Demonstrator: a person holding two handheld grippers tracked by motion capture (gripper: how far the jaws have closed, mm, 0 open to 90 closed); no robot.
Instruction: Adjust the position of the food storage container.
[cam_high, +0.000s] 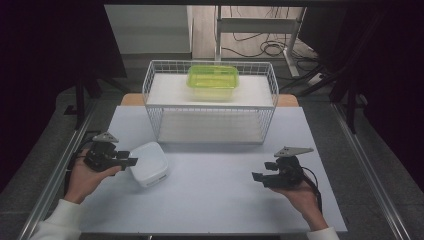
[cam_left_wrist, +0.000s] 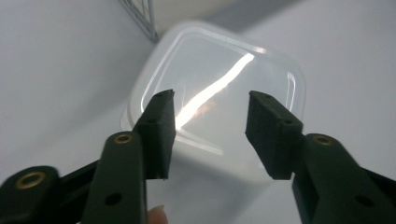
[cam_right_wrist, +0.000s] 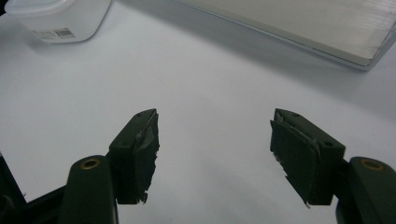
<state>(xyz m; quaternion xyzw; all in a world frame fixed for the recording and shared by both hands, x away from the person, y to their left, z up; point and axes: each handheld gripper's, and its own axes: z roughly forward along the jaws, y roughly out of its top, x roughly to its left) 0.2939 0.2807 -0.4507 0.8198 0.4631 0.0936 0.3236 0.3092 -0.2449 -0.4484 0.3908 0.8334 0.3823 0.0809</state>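
- Green tub (cam_high: 213, 80) sits on top of the wire rack (cam_high: 210, 100).
- White tub (cam_high: 149, 163), lid on, rests on the table (cam_high: 215, 200) just beside the left gripper (cam_high: 125, 161), jaws spread.
- Right gripper (cam_high: 257, 176): jaws spread, holding nothing.

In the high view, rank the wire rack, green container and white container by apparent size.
1. wire rack, clearly largest.
2-3. green container and white container look alike; the white one sits nearer the camera, so I won't rank them.

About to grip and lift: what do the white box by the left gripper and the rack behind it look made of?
White box: looks like thin translucent plastic, glossy; a bright glare streak runs across its lid. Rack: white-coated wire mesh, apparently metal, with matte white shelf boards.
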